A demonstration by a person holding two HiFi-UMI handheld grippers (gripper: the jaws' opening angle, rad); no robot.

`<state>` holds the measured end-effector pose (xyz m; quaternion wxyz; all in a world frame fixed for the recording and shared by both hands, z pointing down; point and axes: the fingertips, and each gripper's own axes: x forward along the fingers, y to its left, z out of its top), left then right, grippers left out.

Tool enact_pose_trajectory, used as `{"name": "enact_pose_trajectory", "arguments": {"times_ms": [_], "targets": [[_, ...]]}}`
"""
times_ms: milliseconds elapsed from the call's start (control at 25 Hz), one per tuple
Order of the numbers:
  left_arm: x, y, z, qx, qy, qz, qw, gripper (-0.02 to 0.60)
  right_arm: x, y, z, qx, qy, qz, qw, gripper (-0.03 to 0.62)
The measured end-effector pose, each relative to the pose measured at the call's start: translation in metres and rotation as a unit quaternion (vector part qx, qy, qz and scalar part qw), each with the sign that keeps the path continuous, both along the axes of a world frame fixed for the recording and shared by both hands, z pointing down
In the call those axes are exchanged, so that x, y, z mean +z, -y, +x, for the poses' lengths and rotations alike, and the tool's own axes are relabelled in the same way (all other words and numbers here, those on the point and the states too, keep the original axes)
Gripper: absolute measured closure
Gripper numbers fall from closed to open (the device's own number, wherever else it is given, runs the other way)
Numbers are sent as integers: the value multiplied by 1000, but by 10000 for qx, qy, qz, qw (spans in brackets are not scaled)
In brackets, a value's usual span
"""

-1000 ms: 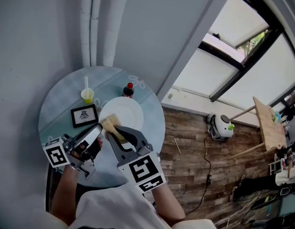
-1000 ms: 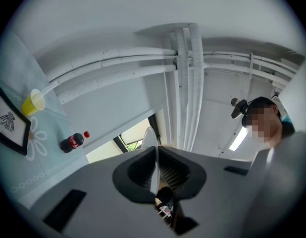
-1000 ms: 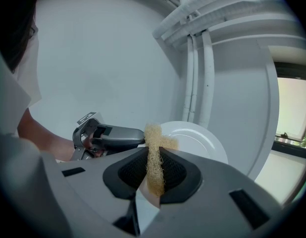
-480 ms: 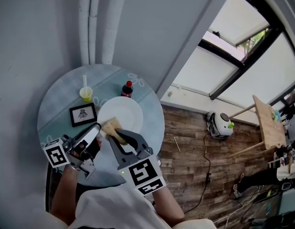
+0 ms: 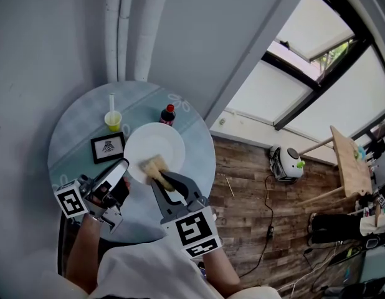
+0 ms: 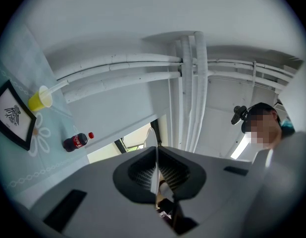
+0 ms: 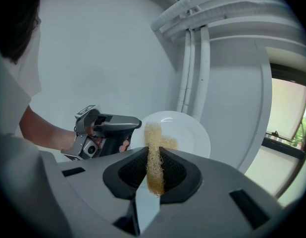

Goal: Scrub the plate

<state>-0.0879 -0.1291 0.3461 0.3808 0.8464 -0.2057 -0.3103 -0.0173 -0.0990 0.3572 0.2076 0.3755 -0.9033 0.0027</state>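
Angling downward, the right claw (image 5: 159, 173) holds scrubber (image 5: 151, 164) against the plate (image 5: 156, 139).

Plate look: a plate (image 5: 160, 141) is showing as round, plain white and glossy, with a bright glint near its upper rim in the right gripper view (image 7: 186, 132).
Plate place: it is sitting left of centre in the head view.
Plate hold: its lower left rim is being pinched by the left gripper (image 5: 124, 167). In the left gripper view it is showing edge-on as a thin white line (image 6: 153, 145) rising from the jaws.
Sponge look: a sponge (image 5: 154, 166) is showing as a tan, coarse, fibrous strip.
Sponge hold: it is being squeezed between the jaws of the right gripper (image 5: 160, 179) and is sticking out ahead of them (image 7: 154, 157).
Sponge place: its far end is lying over the plate's lower left face, seemingly touching it.
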Motion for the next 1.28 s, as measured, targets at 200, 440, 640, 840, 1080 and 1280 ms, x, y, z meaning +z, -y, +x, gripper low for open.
{"name": "enact_pose_trajectory", "arguments": {"times_ms": [200, 440, 640, 840, 1080, 1280], "targets": [[1, 0, -5, -3, -159, -38, 9999, 561, 3, 5, 26, 485, 238, -93, 9985, 532], [2, -1, -2, 117, -211, -22, 9997, 560, -2, 27, 50, 956, 363, 22, 9948, 531], [3, -2, 2, 241, -147, -27, 9996, 560, -14, 51, 54, 1132, 380, 243, 9925, 531], [5, -3, 5, 369, -40, 1, 9993, 560, -27, 67, 36, 934, 351, 388, 9943, 531], [6, -4, 11, 424, 37, 17, 9991, 560, -34, 64, -2, 399, 209, 521, 9976, 531], [7, -5, 7, 416, 49, 17, 9991, 560, -36, 54, -29, 10, 144, 566, 9983, 531]]}}
